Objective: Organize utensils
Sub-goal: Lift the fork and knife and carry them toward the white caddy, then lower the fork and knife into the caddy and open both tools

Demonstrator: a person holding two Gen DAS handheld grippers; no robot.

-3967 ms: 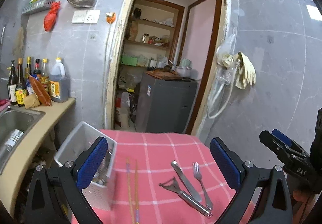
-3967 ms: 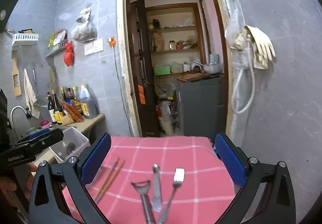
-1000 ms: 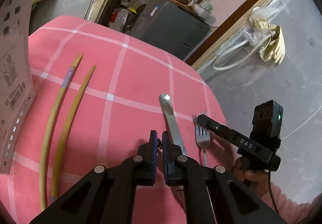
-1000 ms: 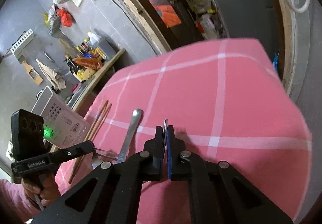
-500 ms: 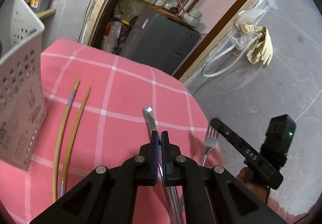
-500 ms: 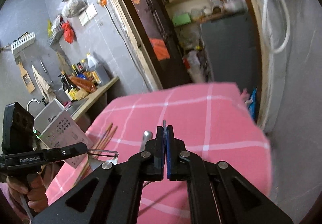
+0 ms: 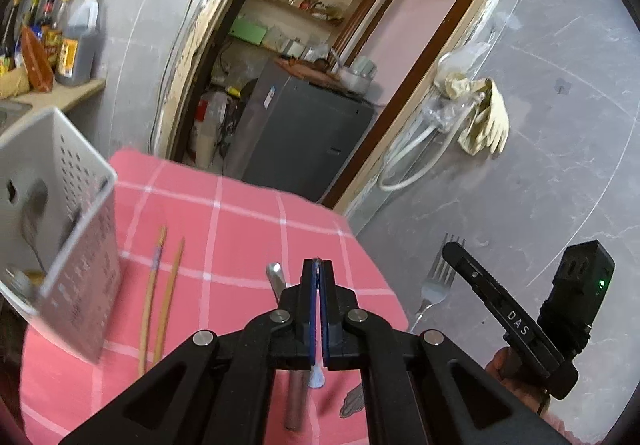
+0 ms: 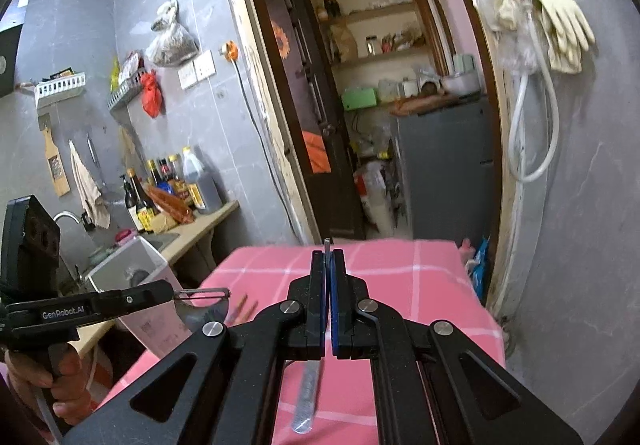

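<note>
Both utensils are now lifted off the pink tablecloth (image 7: 248, 229): the left gripper (image 7: 318, 277) is clenched on the peeler (image 8: 200, 303) and the right gripper (image 8: 329, 265) on the fork (image 7: 438, 277), which lay on the cloth a second ago. The spoon (image 7: 280, 285) and chopsticks (image 7: 164, 293) remain there, so the white basket (image 7: 84, 245) seems next.

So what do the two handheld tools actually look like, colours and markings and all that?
Both are matte black frames with silver rivets and blue pads inside the fingers. The left tool reads "GenRobot.AI" in white on its side, seen from the right wrist view. The right tool reads "DAS" and has a boxy black module with a green light.
</note>
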